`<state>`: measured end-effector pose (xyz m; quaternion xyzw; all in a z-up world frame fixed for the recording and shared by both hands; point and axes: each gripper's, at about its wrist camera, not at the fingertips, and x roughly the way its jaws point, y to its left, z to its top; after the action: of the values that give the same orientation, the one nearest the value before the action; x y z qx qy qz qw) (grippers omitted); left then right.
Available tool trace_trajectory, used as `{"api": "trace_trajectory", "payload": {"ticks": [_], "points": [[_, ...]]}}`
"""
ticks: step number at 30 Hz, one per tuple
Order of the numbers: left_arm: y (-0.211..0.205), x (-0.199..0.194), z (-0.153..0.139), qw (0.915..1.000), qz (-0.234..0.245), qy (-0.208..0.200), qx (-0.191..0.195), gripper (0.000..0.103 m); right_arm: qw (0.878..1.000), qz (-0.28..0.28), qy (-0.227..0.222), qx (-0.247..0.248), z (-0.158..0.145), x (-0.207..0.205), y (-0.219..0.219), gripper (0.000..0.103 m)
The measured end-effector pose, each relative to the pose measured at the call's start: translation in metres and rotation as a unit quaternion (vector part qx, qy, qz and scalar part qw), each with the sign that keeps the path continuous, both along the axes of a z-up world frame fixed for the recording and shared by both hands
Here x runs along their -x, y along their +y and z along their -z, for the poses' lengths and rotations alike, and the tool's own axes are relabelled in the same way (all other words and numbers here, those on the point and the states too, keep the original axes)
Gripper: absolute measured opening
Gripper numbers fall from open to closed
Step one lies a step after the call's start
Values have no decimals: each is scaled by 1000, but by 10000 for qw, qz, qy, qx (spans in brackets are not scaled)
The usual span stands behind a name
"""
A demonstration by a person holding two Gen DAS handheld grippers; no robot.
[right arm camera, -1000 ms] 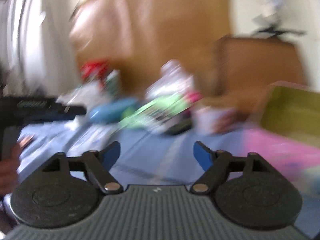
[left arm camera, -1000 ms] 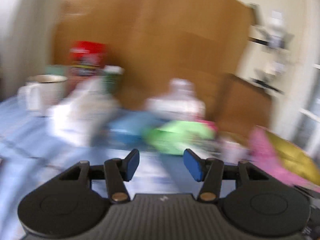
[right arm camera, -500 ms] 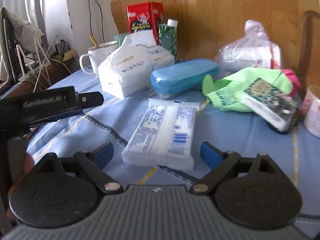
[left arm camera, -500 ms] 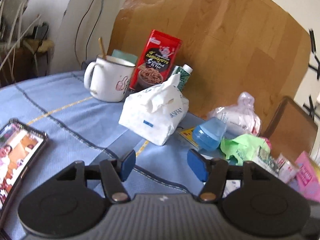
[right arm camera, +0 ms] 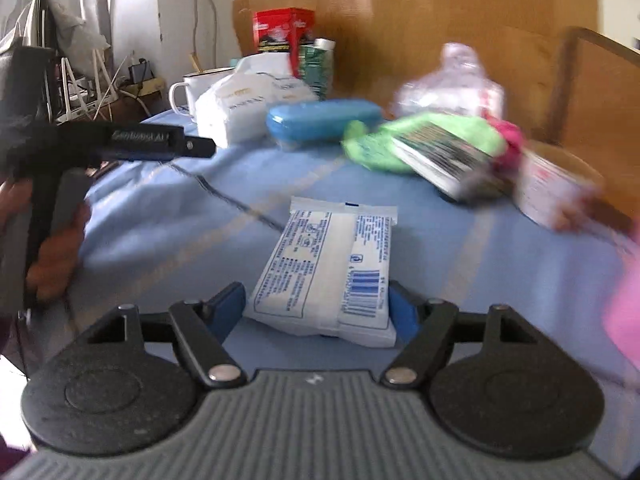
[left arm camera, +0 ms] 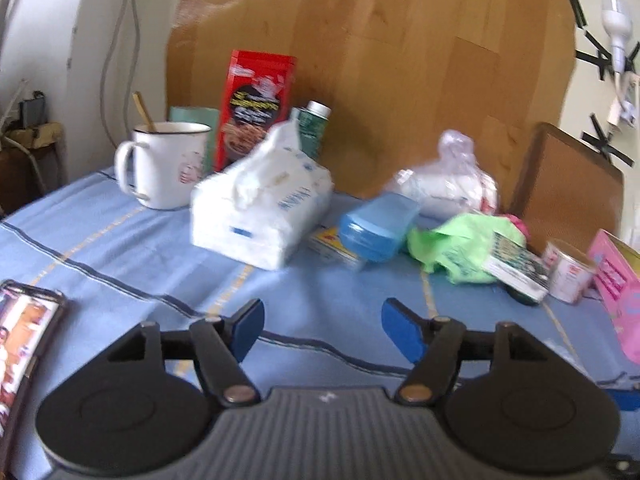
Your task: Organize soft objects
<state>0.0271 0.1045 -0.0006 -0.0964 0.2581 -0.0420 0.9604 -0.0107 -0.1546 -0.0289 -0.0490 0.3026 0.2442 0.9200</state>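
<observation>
Blue striped tablecloth [left arm camera: 120, 240] over a table set against a wooden panel [left arm camera: 400, 60]; clutter runs along the back edge. Back row, left to right in the left wrist view: white mug [left arm camera: 168, 164], red box [left arm camera: 256, 104], big tissue pack [left arm camera: 260, 208], blue case [left arm camera: 376, 228], tied plastic bag [left arm camera: 444, 180], green cloth [left arm camera: 452, 248] with a printed booklet [left arm camera: 516, 268] on it, small tub [left arm camera: 570, 272]; a phone [left arm camera: 24, 340] lies at the near left.

Progress — judged early: nothing looks sorted yet; the soft items remain scattered and no clear collection spot can be made out. The flat wipes packet [right arm camera: 328, 268] lies on the cloth, apart from the back row, and seems to be the first item addressed.

Right gripper [right arm camera: 318, 312]: low over the cloth, level, blue pads straddling the packet's near end — jaws wide, each pad just beside a packet edge; whether they touch it cannot be told; not yet clamped.

Left gripper [left arm camera: 322, 328]: spread apart and holding nothing, raised above bare cloth, aimed toward the tissue pack and blue case; in the right wrist view it sits at the left, level, gripped by the person's hand [right arm camera: 56, 248].
</observation>
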Motion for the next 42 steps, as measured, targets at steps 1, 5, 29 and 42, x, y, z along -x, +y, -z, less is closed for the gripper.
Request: {"api": "trace_trajectory", "payload": {"ticks": [1, 5, 29, 42], "points": [[-5, 0, 0, 9997, 158, 51, 167, 68, 9999, 118, -39, 11, 1, 7, -11, 78], [-45, 0, -1, 9932, 956, 275, 596, 69, 9975, 658, -239, 40, 3, 32, -57, 82], [-218, -4, 3, 9496, 3010, 867, -88, 41, 9882, 1437, -524, -78, 18, 41, -98, 56], [-293, -1, -78, 9304, 3637, -444, 126, 39, 9460, 2690, -1776, -341, -35, 59, -158, 41]]}}
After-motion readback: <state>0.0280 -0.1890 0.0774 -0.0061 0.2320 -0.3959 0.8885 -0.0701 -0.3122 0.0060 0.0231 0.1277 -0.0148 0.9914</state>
